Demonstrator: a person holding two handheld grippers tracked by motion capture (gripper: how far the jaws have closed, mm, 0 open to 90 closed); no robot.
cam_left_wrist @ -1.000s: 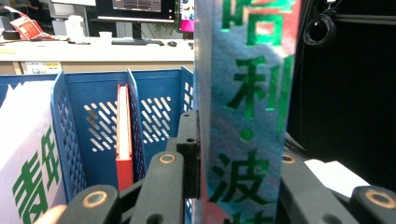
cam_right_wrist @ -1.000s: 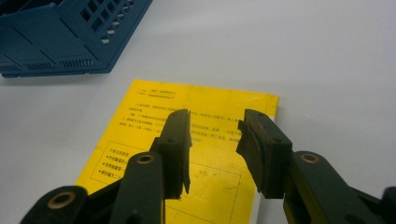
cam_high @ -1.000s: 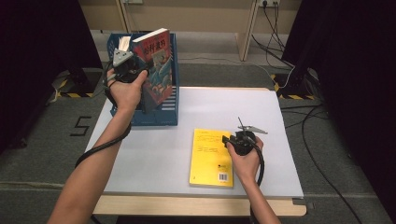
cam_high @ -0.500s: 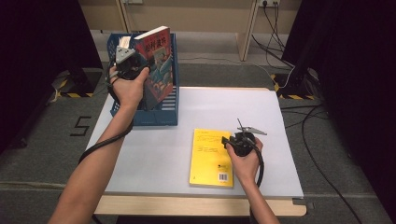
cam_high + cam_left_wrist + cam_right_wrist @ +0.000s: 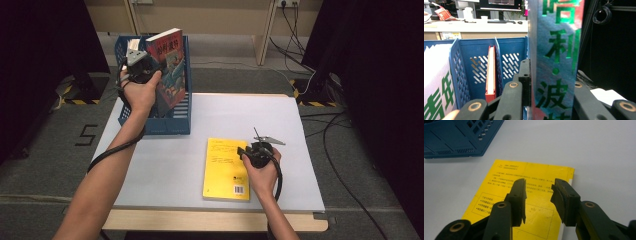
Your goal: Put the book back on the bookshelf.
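Two books remain outside the blue slotted plastic file rack (image 5: 176,125). The left gripper (image 5: 141,67) is clamped on a glossy foil-covered book (image 5: 170,65), upright just above the rack's right compartment; filing it seems nearly done. Directly under the right gripper (image 5: 538,195), jaws parted and empty, a matte yellow paperback (image 5: 225,167) lies flat on the white surface (image 5: 165,165), probably next.

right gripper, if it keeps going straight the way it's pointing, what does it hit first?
Most likely the yellow book: the right gripper points down at its cover with jaws open and nothing between them. How far above the cover it hovers is unclear.
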